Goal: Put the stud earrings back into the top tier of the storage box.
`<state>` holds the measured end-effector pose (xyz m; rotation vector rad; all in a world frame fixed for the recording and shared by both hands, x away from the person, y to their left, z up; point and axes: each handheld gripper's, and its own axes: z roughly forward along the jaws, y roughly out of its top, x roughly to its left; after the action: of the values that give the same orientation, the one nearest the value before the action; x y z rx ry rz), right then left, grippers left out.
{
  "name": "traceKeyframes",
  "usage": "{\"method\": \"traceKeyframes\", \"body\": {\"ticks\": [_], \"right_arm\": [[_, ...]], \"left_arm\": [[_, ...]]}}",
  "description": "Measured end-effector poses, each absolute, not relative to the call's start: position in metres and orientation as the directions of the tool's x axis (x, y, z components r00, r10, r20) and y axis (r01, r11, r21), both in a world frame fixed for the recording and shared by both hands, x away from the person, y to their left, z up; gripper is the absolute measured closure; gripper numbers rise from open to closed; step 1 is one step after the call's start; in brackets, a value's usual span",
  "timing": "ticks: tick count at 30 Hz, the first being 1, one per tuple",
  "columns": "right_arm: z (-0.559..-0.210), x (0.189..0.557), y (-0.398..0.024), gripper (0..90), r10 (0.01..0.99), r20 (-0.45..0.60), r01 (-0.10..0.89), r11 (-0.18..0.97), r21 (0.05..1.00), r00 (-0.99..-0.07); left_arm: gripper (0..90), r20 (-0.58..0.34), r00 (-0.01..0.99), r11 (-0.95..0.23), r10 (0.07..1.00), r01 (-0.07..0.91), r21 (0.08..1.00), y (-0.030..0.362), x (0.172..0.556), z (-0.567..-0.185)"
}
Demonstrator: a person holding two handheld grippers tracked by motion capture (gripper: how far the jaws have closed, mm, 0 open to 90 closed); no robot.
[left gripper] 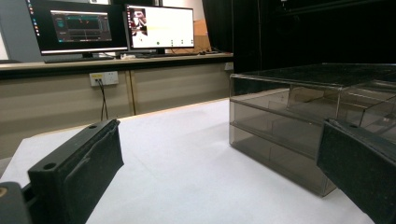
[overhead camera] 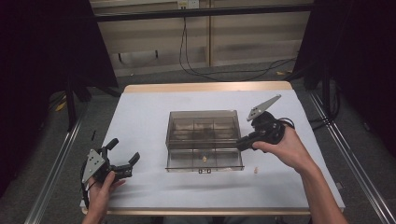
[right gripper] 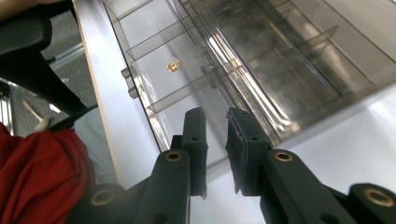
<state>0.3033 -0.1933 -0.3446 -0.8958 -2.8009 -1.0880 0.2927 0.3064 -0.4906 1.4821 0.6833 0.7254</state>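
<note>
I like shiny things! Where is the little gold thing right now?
In the high view the little gold thing lies in the middle compartment of the pulled-out clear drawer, at the table's centre, near its front handle.

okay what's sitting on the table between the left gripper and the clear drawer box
Nothing. In the high view, only bare white table separates the left gripper from the clear drawer box; the left gripper view shows the same bare stretch.

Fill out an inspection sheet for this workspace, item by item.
Surface: white table, wooden edge.
Job's things: smoky clear drawer box, its drawer pulled out; small gold piece in a drawer compartment.
Clutter: small pale bit on the table right of the drawer.
Grippers: left gripper open, empty, off the box; right gripper beside the drawer, jaws nearly together, nothing between them.
Cables: black cable on the floor behind.
Surroundings: monitors on a desk.
</note>
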Motion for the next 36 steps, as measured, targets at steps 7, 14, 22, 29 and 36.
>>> {"method": "traceKeyframes", "body": {"ticks": [7,14,22,29,36], "right_arm": [[-0.349,0.293,-0.221,77.1,0.556,0.199,0.544,0.569,0.616,-0.807],[-0.369,0.288,-0.236,76.6,0.594,0.198,0.582,0.572,0.578,-0.78],[-0.397,0.289,-0.25,76.6,0.654,0.209,0.658,0.577,0.484,-0.727],[-0.413,0.295,-0.245,76.8,0.638,0.227,0.663,0.611,0.431,-0.736],[-0.432,0.305,-0.231,79.6,0.62,0.216,0.655,0.691,0.306,-0.755]], "left_arm": [[0.4,0.034,0.621,-0.036,0.783,-0.009,0.999,0.306,0.293,-0.491],[0.5,0.038,0.621,-0.04,0.783,-0.011,0.999,0.307,0.293,-0.49],[0.5,0.038,0.624,-0.044,0.781,-0.006,0.999,0.307,0.293,-0.49],[0.5,0.038,0.625,-0.044,0.78,-0.005,0.999,0.307,0.293,-0.49],[0.4,0.034,0.621,-0.036,0.783,-0.009,0.999,0.307,0.293,-0.491]]}}
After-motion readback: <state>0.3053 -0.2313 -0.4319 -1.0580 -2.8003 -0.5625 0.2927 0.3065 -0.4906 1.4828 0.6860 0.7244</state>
